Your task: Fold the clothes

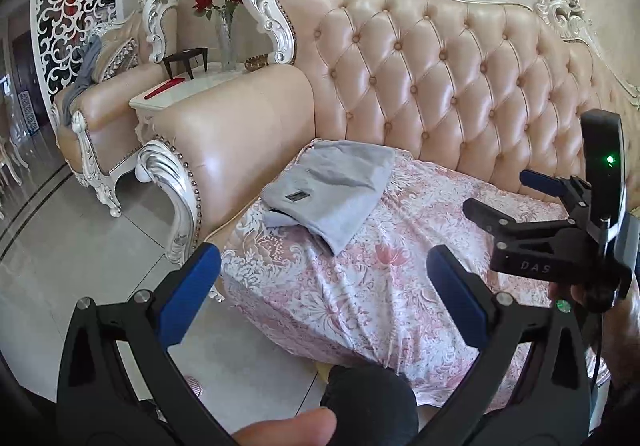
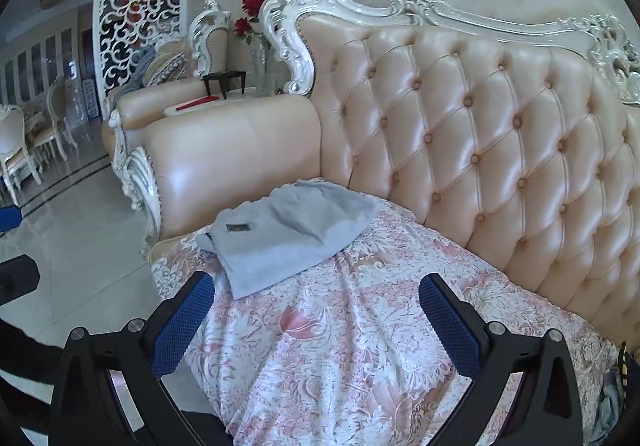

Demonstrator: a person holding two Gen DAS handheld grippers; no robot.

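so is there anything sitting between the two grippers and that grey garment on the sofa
Nothing visible. Only bare floral cover lies between the open left gripper, the open right gripper and the grey garment by the armrest.

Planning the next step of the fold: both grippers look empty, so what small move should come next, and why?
Probably bring the left gripper forward to the near corner of the grey garment. Both it and the right gripper are open, holding nothing, and hang short of the garment, which lies already partly folded on the floral sofa cover by the armrest.
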